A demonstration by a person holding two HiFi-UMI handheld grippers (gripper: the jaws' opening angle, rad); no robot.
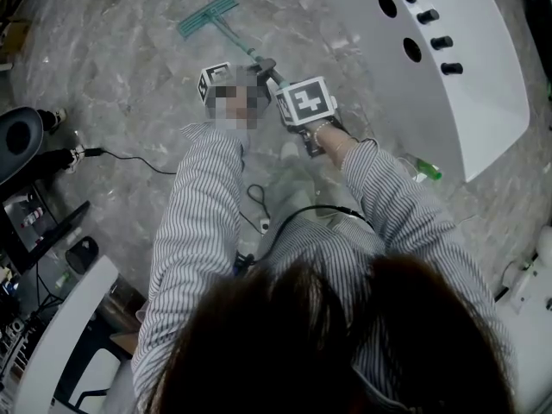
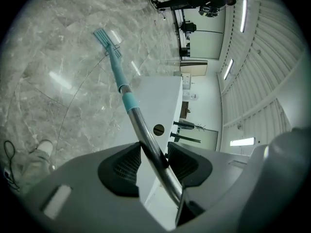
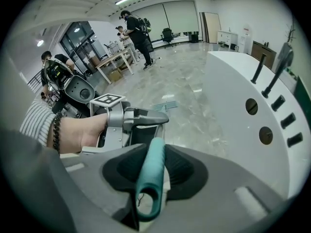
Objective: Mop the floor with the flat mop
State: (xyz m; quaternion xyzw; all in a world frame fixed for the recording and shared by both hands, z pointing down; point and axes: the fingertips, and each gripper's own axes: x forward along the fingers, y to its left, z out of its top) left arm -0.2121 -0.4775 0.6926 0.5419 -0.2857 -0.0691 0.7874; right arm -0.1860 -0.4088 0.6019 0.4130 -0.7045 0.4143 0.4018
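Both tongs are clamped on the mop, one behind the other along its shaft.

Left tongs point(image 2: 154, 155): jaws shut tight on the bare metal pole point(image 2: 146, 135), lower down the shaft. Right tongs point(image 3: 151, 171): jaws pinched on the teal grip point(image 3: 149, 178) at the top end, with the hang loop just behind the jaws. So left is the nearer one to the working end and right has the tail.

Mop head point(image 1: 207, 15) sits on the floor point(image 1: 112, 67), ahead of the person and up-left in the head view, well away from both tongs. The long axis of the pole runs diagonally from the tongs forward and left, down to the head. The head's own long side lies across that line. It looks flat on the floor, but contact is too small to confirm.

The white bench point(image 1: 483, 102) curves along the right side, near the pole line but apart from the head. Open floor lies to the left and ahead.

Judgement: mid-stroke grip, mopping under way. The next push or pull should go along the pole axis, with left steering and right driving. A swing rightward risks the bench edge.
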